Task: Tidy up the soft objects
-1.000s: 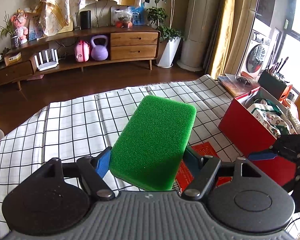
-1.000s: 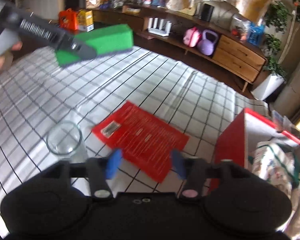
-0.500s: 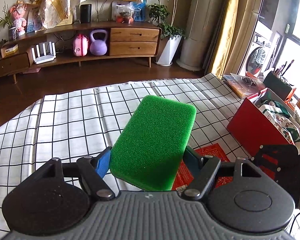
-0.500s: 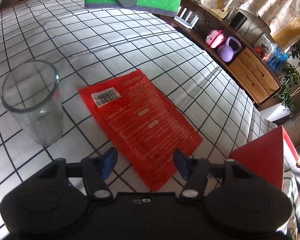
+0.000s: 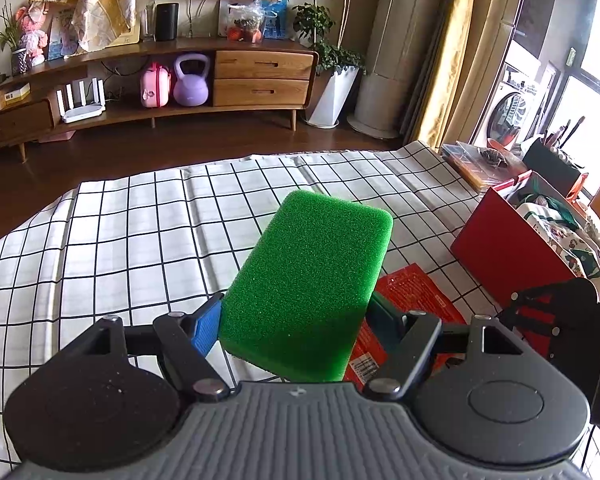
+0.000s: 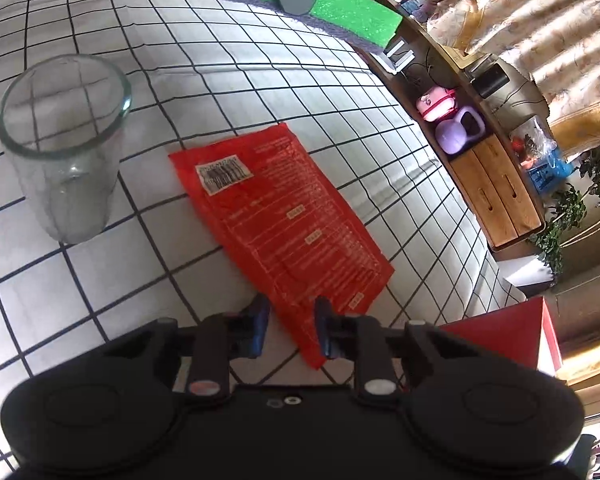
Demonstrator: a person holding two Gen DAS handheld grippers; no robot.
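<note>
**Two claws over a checked bench: sponge held at left, packet being closed on at right**

Left to right. A clear glass (image 6: 62, 148) is standing upright and empty on the checked cloth (image 5: 132, 232) covering the bench, just left of the packet and apart from it. The left claw (image 5: 296, 312) is gripping a green sponge (image 5: 312, 292) by its long sides, with both blue pads pressing into the foam; the jaws are standing wide because the sponge is wide. The sponge is hanging above the cloth, tilted so that its far end is pointing away from the camera. In the right wrist view the same sponge (image 6: 340, 8) is showing a grey underlayer and is sitting at the top of the picture, clear of the cloth.

A flat red packet (image 6: 284, 216) is lying on the cloth, printed side and barcode label up. The right claw (image 6: 290, 326) is pointing down at the packet's near corner. Its jaws are closing, with that corner lying between the blue fingertips (image 6: 260, 316); whether the pads are already pressing on it cannot be told.

Further right, a red box (image 5: 508, 248) is standing at the bench edge, with patterned fabric items (image 5: 560, 236) lying inside it.
</note>
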